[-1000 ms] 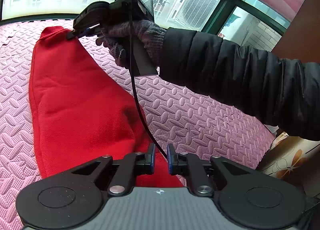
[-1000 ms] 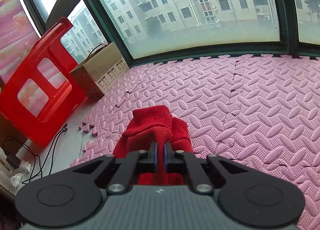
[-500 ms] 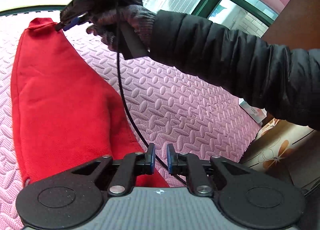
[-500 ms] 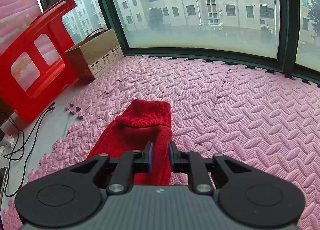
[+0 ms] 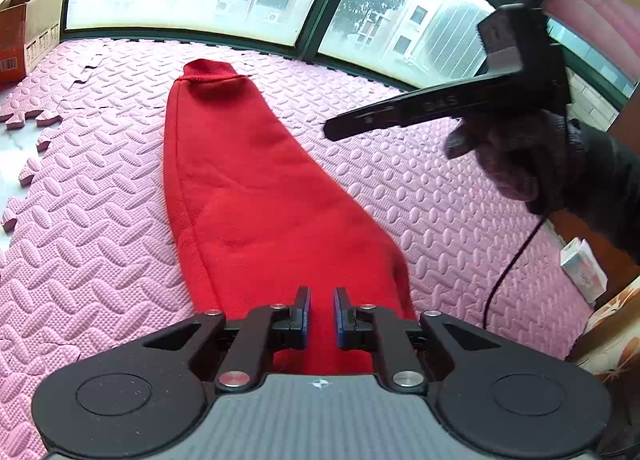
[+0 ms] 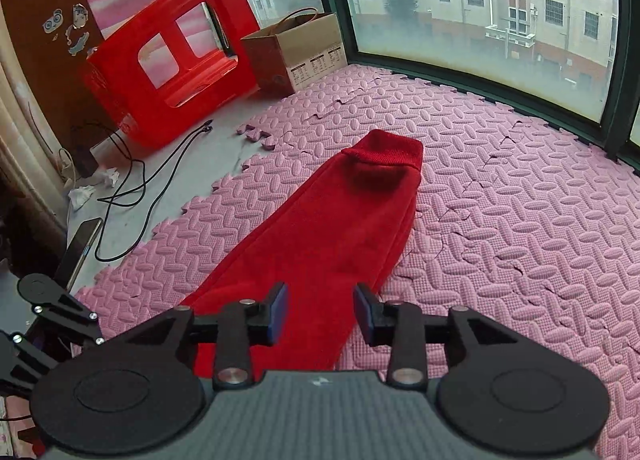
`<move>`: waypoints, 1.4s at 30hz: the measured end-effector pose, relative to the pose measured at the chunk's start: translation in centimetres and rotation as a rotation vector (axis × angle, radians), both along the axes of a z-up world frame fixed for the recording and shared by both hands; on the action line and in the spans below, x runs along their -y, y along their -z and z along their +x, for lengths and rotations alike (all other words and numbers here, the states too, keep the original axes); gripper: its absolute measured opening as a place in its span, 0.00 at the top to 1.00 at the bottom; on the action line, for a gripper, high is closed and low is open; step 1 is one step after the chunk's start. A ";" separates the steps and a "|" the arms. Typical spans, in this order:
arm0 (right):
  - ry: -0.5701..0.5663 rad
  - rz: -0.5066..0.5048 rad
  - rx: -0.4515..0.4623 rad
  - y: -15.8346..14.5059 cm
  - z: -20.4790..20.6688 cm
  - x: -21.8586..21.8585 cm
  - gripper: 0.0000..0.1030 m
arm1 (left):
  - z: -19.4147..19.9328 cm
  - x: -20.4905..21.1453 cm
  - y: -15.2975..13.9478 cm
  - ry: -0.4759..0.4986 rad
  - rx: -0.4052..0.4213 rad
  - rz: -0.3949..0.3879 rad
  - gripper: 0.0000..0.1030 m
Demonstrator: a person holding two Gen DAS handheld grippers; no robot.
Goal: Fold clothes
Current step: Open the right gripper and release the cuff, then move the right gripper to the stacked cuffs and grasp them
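Cloth, left wrist view: red garment lies stretched out on the pink foam mat, its ribbed end toward the window.
Left hand-held gripper: fingers nearly together over the garment's near end; whether they pinch cloth, I cannot tell.
Risk here: if it does grip, a pull could drag the whole length askew across the mat.
Right wrist view: right hand-held gripper released, fingers wide apart above the garment's near part.
Risk here: closing on one layer only would leave a lopsided fold.
Cable: left of the garment, could snag.
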State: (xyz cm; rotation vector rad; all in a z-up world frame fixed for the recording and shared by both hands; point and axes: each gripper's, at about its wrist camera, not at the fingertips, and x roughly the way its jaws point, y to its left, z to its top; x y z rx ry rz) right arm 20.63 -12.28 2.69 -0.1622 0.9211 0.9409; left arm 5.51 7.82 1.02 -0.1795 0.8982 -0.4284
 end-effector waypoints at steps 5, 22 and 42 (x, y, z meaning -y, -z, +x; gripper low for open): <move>-0.073 0.012 -0.056 0.3 -3.2 2.3 0.56 | -1.2 -0.6 -0.2 -0.036 0.009 0.017 0.87; -0.275 0.136 -0.244 4.4 -4.7 2.7 0.24 | -4.2 -0.9 -1.8 -0.206 -0.049 0.026 0.54; -0.530 0.155 -0.377 5.1 -3.7 3.9 0.25 | -2.6 -0.4 -0.4 -0.242 -0.084 0.125 0.57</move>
